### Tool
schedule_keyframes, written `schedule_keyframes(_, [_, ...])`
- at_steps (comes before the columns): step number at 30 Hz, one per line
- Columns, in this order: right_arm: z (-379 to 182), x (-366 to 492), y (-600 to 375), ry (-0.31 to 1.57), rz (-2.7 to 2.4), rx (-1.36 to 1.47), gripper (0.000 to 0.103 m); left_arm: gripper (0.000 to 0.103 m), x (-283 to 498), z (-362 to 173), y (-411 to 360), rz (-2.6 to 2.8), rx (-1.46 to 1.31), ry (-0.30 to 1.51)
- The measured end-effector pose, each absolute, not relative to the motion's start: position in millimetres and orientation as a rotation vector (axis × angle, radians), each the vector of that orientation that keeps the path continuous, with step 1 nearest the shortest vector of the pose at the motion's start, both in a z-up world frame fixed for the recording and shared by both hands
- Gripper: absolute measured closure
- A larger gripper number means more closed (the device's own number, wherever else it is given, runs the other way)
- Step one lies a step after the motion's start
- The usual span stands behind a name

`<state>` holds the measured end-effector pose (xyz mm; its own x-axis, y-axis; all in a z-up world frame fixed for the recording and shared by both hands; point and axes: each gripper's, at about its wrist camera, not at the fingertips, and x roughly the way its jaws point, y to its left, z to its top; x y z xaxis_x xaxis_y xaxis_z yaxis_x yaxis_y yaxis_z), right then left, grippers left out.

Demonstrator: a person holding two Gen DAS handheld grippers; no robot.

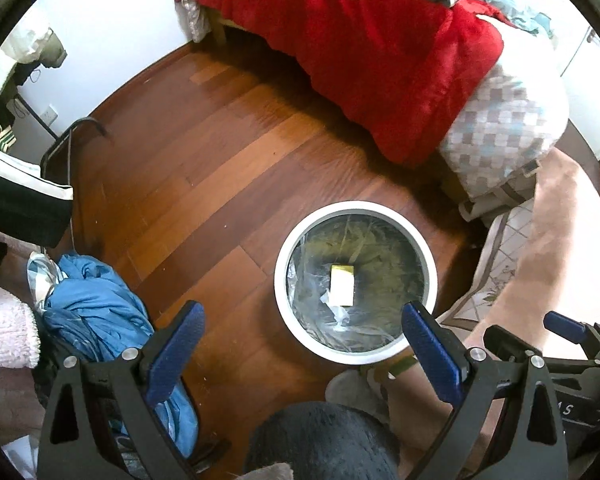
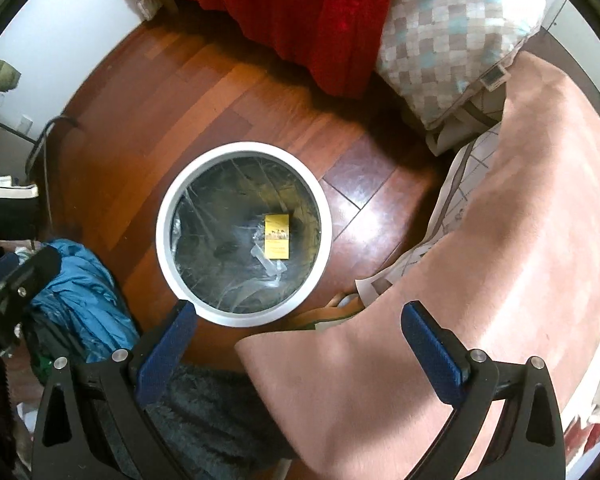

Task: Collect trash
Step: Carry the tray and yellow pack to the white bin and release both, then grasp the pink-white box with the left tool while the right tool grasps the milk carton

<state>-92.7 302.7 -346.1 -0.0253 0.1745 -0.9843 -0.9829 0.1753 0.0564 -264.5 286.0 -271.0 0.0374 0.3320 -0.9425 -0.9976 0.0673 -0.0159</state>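
— What lies at the far left?

— A crumpled blue fabric heap point(image 1: 100, 312) on the glossy wooden plank floor point(image 1: 204, 168). The left gripper point(image 1: 302, 334) hangs over the boards, its blue ribbed fingers point(image 1: 180, 344) spread wide, nothing between them.

— And the trash?

— A flat yellow rectangular card point(image 2: 277, 237) and a crinkled clear wrapper point(image 2: 270, 266) rest at the bottom of the round white-rimmed bin point(image 2: 162, 236), which is lined with shiny transparent plastic.

— Further right?

— The right gripper point(image 2: 298, 322), fingers point(image 2: 432, 354) likewise parted and empty, sits above a soft pink blanket point(image 2: 520, 240). Behind the bin, a plush red blanket point(image 2: 300, 8) drapes off the bed beside a checkered quilt point(image 2: 452, 20).
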Motion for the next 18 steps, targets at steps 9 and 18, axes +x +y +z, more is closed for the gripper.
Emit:
schedule_keyframes(9, [-263.5, -77.6, 257.4, 1.149, 1.276, -0.723, 0.0, 0.003, -249.2, -196.2, 245.8, 1.284, -0.817, 0.864])
schedule_keyframes(18, [-176.9, -10.8, 154.6, 1.122, 1.271, -0.458, 0.0, 0.003, -167.8, -143.9, 191.9, 1.181, -0.663, 0.766])
